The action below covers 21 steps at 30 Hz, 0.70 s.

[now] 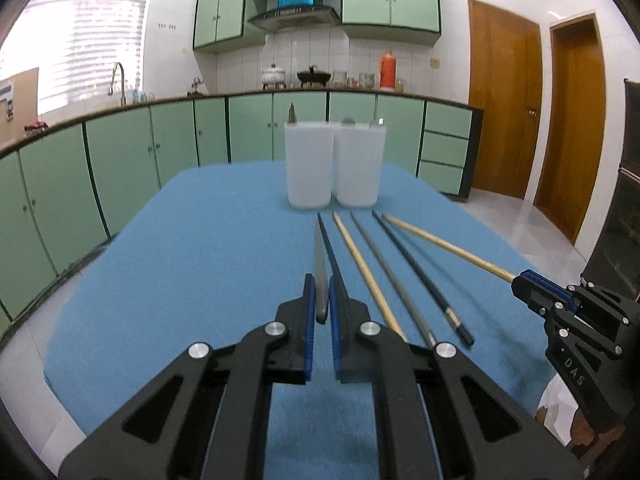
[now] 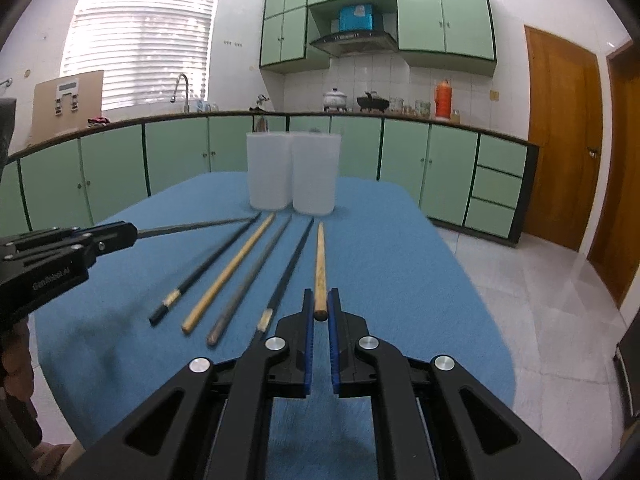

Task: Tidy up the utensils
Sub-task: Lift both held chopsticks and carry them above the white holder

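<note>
My left gripper point(image 1: 319, 282) is shut on the end of a grey metal chopstick point(image 1: 320, 264), which is raised off the blue cloth point(image 1: 200, 264). My right gripper point(image 2: 320, 298) is shut on a wooden chopstick point(image 2: 320, 256), also raised. Each gripper shows in the other view: the right gripper point(image 1: 520, 280) at the right and the left gripper point(image 2: 134, 234) at the left. Several chopsticks lie between them: black point(image 2: 208, 264), wooden point(image 2: 232, 268), grey point(image 2: 252, 276) and black point(image 2: 292, 260). Two white translucent cups point(image 1: 309, 164) point(image 1: 360, 164) stand side by side behind them, with utensil tips poking out.
The blue cloth point(image 2: 400, 280) covers a table whose edges fall off to tiled floor point(image 2: 540, 300) on the right. Green cabinets point(image 1: 120, 160) under a counter run behind the table. Wooden doors point(image 1: 504, 120) are at the far right. A hand point(image 2: 16, 360) holds the left gripper's handle.
</note>
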Each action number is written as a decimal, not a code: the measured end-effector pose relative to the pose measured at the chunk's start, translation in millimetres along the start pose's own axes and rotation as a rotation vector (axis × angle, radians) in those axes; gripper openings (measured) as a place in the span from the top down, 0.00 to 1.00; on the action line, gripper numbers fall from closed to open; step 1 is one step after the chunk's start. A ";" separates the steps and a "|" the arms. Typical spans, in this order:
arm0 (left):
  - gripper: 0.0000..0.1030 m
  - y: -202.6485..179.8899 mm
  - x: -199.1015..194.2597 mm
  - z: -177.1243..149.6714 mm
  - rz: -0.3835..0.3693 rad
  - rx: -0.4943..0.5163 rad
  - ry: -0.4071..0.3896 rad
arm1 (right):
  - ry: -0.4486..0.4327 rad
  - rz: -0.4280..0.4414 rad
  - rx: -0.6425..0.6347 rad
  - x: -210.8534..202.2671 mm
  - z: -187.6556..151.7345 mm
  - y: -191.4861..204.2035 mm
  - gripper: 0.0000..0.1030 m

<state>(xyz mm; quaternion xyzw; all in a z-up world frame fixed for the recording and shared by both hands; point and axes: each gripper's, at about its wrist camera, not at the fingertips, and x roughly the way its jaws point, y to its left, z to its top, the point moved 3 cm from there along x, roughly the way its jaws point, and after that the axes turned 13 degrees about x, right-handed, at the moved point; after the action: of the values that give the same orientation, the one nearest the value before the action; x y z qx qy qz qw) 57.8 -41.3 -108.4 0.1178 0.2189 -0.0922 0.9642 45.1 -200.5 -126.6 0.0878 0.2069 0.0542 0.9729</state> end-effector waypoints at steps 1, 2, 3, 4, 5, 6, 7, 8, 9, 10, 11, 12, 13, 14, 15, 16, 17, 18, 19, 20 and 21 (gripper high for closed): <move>0.94 1.5 -2.8 5.2 0.003 0.003 -0.012 | -0.006 0.007 -0.004 -2.1 4.5 0.1 0.94; 0.94 3.0 -5.2 9.7 0.006 0.007 -0.024 | -0.011 0.012 -0.005 -3.5 8.6 0.1 0.94; 0.94 4.8 -8.4 15.6 0.008 0.011 -0.040 | -0.017 0.017 -0.007 -5.0 13.6 0.1 0.94; 0.94 6.8 -10.3 19.6 0.010 0.013 -0.052 | -0.024 0.020 -0.008 -6.5 19.0 -0.1 0.94; 0.94 7.8 -12.6 24.4 0.012 0.014 -0.064 | -0.033 0.024 -0.008 -8.6 26.3 -0.7 0.94; 0.94 10.4 -14.8 31.0 0.012 0.012 -0.079 | -0.040 0.026 -0.008 -10.4 32.4 -1.1 0.94; 0.94 12.3 -16.7 36.6 0.011 0.010 -0.093 | -0.047 0.029 -0.006 -11.8 38.6 -1.4 0.94; 0.94 13.5 -17.7 40.5 0.010 0.009 -0.101 | -0.055 0.036 -0.003 -13.4 47.0 -2.3 0.93; 0.94 15.6 -18.9 47.4 0.010 0.008 -0.115 | -0.060 0.040 -0.002 -13.9 53.9 -2.7 0.94; 0.94 17.9 -19.3 52.3 0.012 0.010 -0.125 | -0.066 0.044 -0.002 -14.4 60.6 -2.9 0.93; 0.94 19.7 -19.9 57.2 0.014 0.012 -0.136 | -0.072 0.049 -0.002 -14.7 69.4 -3.5 0.93; 0.94 21.7 -21.1 63.4 0.015 0.014 -0.149 | -0.076 0.054 0.000 -15.0 76.3 -3.7 0.94; 0.94 22.8 -22.3 68.4 0.014 0.014 -0.158 | -0.077 0.059 0.002 -15.0 81.6 -3.5 0.94; 0.94 23.6 -23.0 72.3 0.012 0.015 -0.167 | -0.077 0.069 0.004 -14.6 89.1 -3.3 0.94; 0.94 25.2 -23.4 78.9 0.010 0.016 -0.177 | -0.080 0.074 0.003 -14.7 94.8 -3.1 0.94; 0.94 26.5 -23.5 83.1 0.009 0.016 -0.184 | -0.083 0.078 0.001 -14.9 100.9 -2.2 0.94; 0.94 27.5 -22.8 87.3 0.009 0.016 -0.189 | -0.088 0.084 -0.004 -15.6 107.8 -0.2 0.94; 0.94 29.5 -21.8 93.2 0.008 0.014 -0.195 | -0.092 0.089 -0.007 -15.4 114.3 1.5 0.94; 0.94 31.1 -20.8 97.9 0.008 0.013 -0.199 | -0.096 0.094 -0.010 -15.6 120.5 3.8 0.94; 0.94 32.7 -20.1 102.0 0.005 0.010 -0.201 | -0.099 0.102 -0.013 -15.4 128.0 5.9 0.94; 0.94 36.5 -18.3 108.2 -0.002 0.003 -0.202 | -0.099 0.107 -0.016 -14.7 133.8 7.5 0.94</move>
<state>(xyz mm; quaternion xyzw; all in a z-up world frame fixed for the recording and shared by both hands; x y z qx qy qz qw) 93.3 -33.1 1.3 0.1094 0.1203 -0.1048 0.9811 86.4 -215.1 0.9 0.0937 0.1532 0.1032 0.9783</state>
